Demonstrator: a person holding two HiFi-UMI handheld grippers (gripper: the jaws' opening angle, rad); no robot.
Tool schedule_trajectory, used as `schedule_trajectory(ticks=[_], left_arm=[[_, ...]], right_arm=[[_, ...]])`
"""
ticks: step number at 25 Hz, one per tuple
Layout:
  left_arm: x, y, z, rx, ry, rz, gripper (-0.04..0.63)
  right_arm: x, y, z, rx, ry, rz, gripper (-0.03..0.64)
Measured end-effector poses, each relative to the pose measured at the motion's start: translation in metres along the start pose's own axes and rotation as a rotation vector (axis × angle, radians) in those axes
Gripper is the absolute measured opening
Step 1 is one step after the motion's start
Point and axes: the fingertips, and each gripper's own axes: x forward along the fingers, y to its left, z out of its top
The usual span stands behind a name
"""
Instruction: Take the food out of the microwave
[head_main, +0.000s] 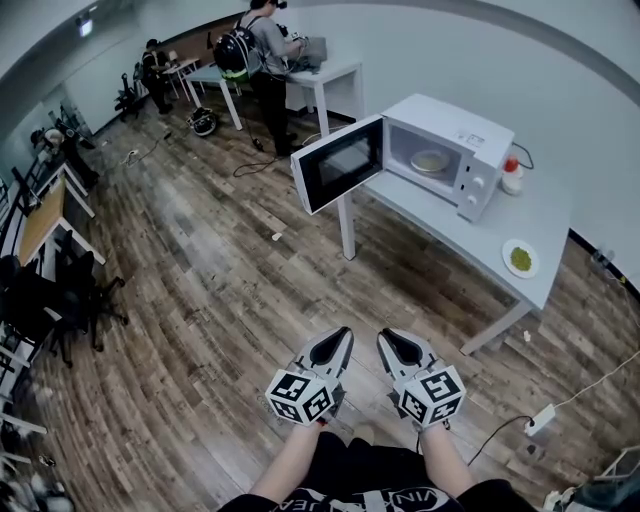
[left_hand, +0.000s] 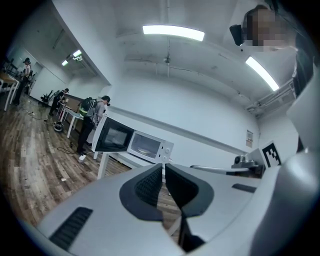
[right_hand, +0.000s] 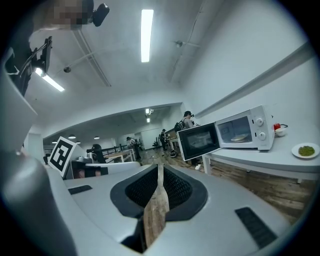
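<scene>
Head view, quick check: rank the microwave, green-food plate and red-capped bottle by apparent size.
1. microwave, clearly largest
2. green-food plate
3. red-capped bottle, though it looks close to the plate, so their order is unsure

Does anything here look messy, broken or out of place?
Nothing looks spilled or broken. The only thing that stands out is the microwave: its door hangs wide open past the edge of the table, with a dish inside. A plate of green food sits on the table nearby.

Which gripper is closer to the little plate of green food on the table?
Right. The right gripper hangs over the floor, short and left of the plate; the left gripper sits beside it, even farther left.
</scene>
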Motion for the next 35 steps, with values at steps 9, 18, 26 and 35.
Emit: schedule_trajectory(ticks=[9,18,26,35], left_arm=[[0.023,0.010,-0.004,-0.014,0.024,-0.011,0.023],[0.082,0.028,0.014,-0.009,0.030,-0.102,0.023],[0.134,0.060,0.028,-0.019,0.055,-0.151,0.023],[0.184,0.095,0.036,-0.035,0.088,-0.202,0.023]], right_arm=[[0.010,-0.018,-0.006,0.024,0.023,-0.027,0.055],[0.041,-0.056,0.011,0.019,0.014,-0.089,0.055],[0.084,-0.093,0.022,0.045,0.021,-0.135,0.055],[0.127,-0.128,0.030,0.063,0.025,-0.187,0.055]])
